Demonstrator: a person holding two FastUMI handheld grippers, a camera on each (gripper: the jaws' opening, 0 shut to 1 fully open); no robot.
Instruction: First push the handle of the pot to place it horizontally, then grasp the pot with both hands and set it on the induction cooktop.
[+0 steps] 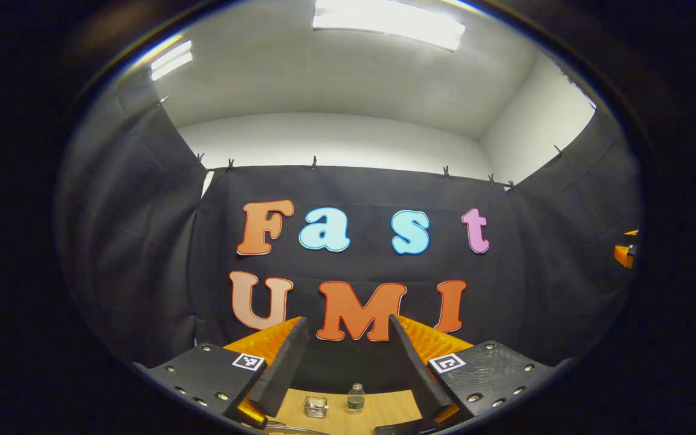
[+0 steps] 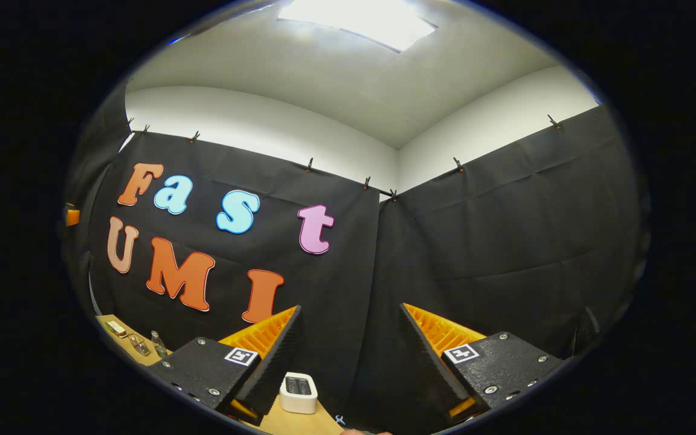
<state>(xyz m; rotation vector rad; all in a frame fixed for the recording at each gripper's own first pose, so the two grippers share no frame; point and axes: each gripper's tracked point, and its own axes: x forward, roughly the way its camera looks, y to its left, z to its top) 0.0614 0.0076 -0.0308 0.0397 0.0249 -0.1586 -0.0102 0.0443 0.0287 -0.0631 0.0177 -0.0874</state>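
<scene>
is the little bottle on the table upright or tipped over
Upright: in the left gripper view the small bottle stands on the wooden table, cap at top, between the open left gripper fingers.

No words, brands or numbers can be read on any object. The left gripper point(image 1: 348, 362) carries 2 square black-and-white marker tags, 1 on each finger mount; the right gripper point(image 2: 351, 350) carries 2 of the same, and none spells anything legible.

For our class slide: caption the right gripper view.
Open right gripper raised toward the booth wall, a white toaster on the table below.
</scene>
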